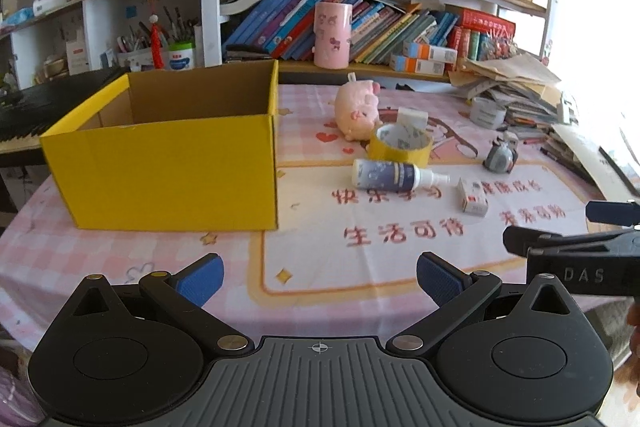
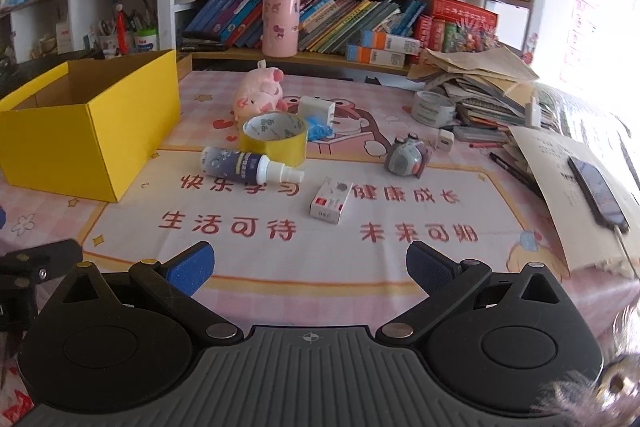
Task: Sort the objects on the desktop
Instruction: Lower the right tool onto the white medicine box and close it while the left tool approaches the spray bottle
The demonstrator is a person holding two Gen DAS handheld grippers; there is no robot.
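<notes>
A pink checked tablecloth (image 2: 400,291) printed with red characters and cartoons covers the desk. On its left stands an open yellow cardboard box (image 1: 168,171), plain brown inside, square-edged. Right of it lies a cluster: a soft pink plush pig (image 2: 258,95), a wide roll of yellow tape (image 2: 276,141) standing on its rim just in front of the pig, and a cylindrical spray bottle (image 2: 250,165) with a dark label lying on its side, touching the tape. Nearer sits a small white and red carton (image 2: 330,201), and to the right a rounded grey figurine (image 2: 406,157). The right wrist view alone shows a white charger plug (image 2: 318,109) clearly, crumpled blue material (image 2: 320,129) beside it, and a dark phone (image 2: 596,193) on papers. The left gripper (image 1: 320,277) and right gripper (image 2: 310,267) both hover over the near cloth, blue ribbed pads spread wide, holding nothing.
</notes>
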